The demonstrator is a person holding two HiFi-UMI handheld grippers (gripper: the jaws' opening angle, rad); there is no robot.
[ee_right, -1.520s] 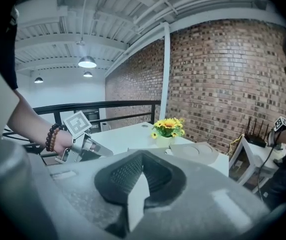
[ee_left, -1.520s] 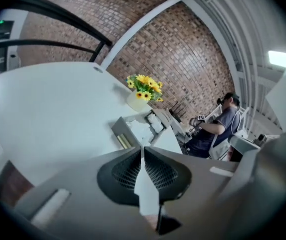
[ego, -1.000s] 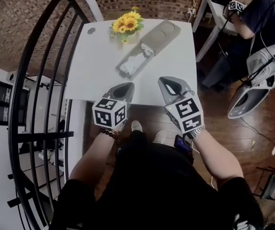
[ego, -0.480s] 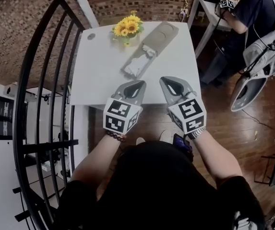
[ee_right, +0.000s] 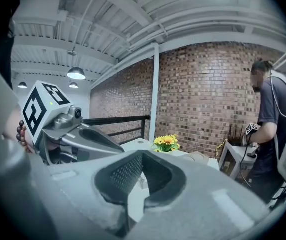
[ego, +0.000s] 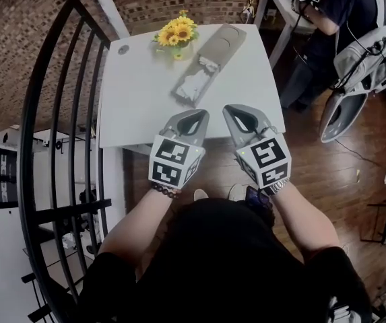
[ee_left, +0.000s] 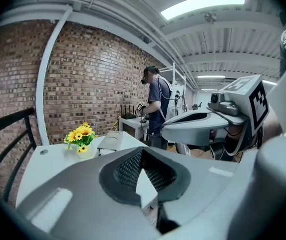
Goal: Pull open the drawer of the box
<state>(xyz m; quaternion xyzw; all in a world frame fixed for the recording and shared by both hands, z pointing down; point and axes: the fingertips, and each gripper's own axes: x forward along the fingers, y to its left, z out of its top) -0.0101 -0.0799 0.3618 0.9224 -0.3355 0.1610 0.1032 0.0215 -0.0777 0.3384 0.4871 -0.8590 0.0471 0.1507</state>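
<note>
White table (ego: pixel 139 93) is drawing nearer as I am easing my left gripper (ego: pixel 198 114) and right gripper (ego: pixel 231 110), both clamped together and empty, toward the box (ego: pixel 221 44), whose drawer (ego: pixel 191 86) is already standing pulled out.

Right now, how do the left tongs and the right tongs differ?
The left tongs lean rightward, the right tongs leftward, so their tips converge. A bead bracelet sits behind the left tongs, a metal wristband behind the right tongs. Both are shut, empty, and hover by the white table's near edge, short of the box.
</note>
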